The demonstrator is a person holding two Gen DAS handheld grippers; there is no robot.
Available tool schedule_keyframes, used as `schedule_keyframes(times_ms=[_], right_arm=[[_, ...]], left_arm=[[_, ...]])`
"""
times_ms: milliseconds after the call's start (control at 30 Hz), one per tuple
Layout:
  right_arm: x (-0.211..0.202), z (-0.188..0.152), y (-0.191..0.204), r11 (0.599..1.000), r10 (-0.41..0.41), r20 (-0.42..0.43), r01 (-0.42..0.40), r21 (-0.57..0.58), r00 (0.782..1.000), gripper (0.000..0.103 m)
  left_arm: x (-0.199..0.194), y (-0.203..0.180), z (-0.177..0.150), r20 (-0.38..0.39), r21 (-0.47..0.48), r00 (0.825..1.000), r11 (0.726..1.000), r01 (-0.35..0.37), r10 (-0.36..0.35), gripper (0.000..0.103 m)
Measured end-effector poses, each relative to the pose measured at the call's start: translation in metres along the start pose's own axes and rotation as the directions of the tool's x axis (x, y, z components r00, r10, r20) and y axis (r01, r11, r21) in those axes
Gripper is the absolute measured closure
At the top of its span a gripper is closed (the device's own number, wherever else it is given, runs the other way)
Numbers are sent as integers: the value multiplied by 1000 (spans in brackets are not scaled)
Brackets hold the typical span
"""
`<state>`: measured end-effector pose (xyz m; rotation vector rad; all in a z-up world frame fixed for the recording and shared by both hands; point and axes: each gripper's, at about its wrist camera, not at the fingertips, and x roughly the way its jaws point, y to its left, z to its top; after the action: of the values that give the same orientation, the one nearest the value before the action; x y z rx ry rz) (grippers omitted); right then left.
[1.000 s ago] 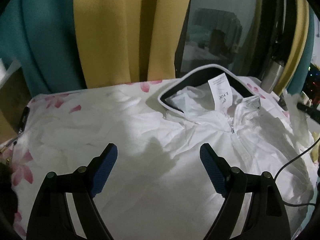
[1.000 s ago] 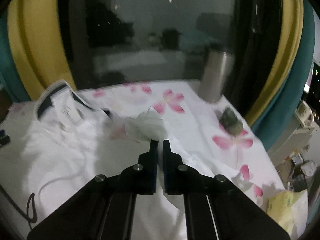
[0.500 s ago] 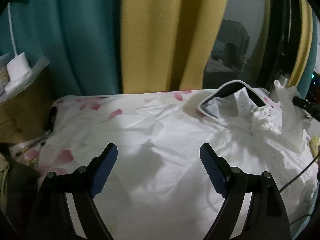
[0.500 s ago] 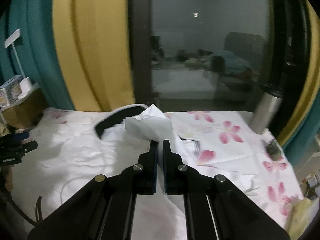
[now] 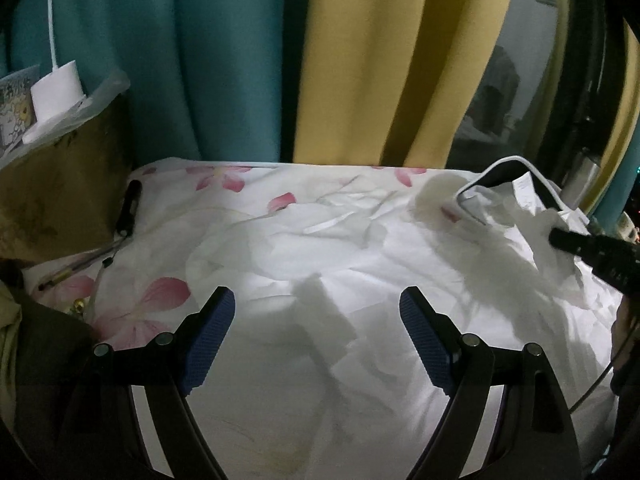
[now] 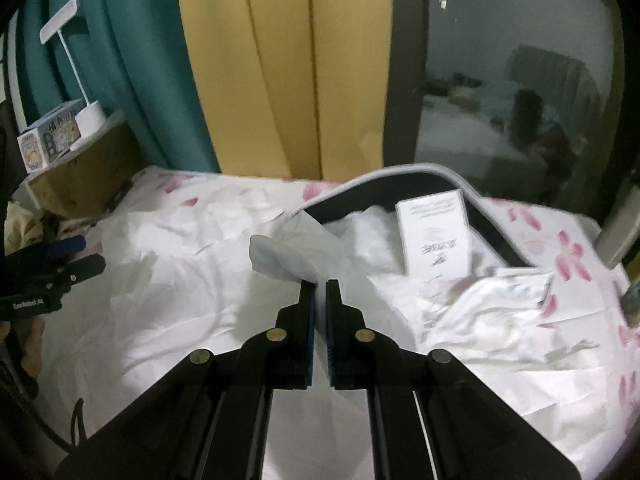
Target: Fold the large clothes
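Observation:
A large white garment (image 5: pixel 320 264) lies crumpled on a flower-print sheet (image 5: pixel 160 292). Its dark collar with white trim (image 5: pixel 504 168) and a paper tag (image 6: pixel 434 236) are at the far right. My left gripper (image 5: pixel 316 312) is open and empty, low over the garment's left part. My right gripper (image 6: pixel 319 286) is shut on a bunched fold of the white garment (image 6: pixel 296 256) and holds it up over the garment's middle, just left of the collar (image 6: pixel 400 176). The right gripper also shows in the left wrist view (image 5: pixel 560 240), and the left gripper in the right wrist view (image 6: pixel 52 268).
Teal and yellow curtains (image 5: pixel 240 60) hang behind the bed, with a dark window (image 6: pixel 500 80) at right. A cardboard box (image 5: pixel 60 184) with a white lamp base (image 5: pixel 56 92) stands at left. A black pen-like object (image 5: pixel 130 208) lies by it. A steel flask (image 6: pixel 624 220) stands far right.
My right gripper has carried the held fold leftward across the garment toward the collar. My left gripper has swung left toward the garment's left side.

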<state>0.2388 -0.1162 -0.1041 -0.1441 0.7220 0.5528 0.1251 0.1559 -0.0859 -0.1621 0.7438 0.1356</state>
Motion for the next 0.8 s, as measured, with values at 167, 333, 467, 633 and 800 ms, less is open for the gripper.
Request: schedule_keyframes(times_ms=[167,333,467,633,800], right_arm=[[28,-8,1,998,59,-112,-55,36,992,92],[17,-12,7,996,89,-114,-85,33,990,44],[-3,-17,1,998,61,-97,-58,29,993,44],[-29,-30,-25,997,-29,-82,35,70,996,44],[-55,-56,-70,968,-193,-122,209,140,974,44]], left_arm=[[13,13,4,-28,0,999,1000,-16,15,16],[28,28,12,-45,12,997,998,-58,59,16],[44,38,24,-52,37,996,996,-77,78,16],[66,28,48,-64,99,998,995,-11,17,24],[107,4,59,-125,149,991,987,64,-45,24]])
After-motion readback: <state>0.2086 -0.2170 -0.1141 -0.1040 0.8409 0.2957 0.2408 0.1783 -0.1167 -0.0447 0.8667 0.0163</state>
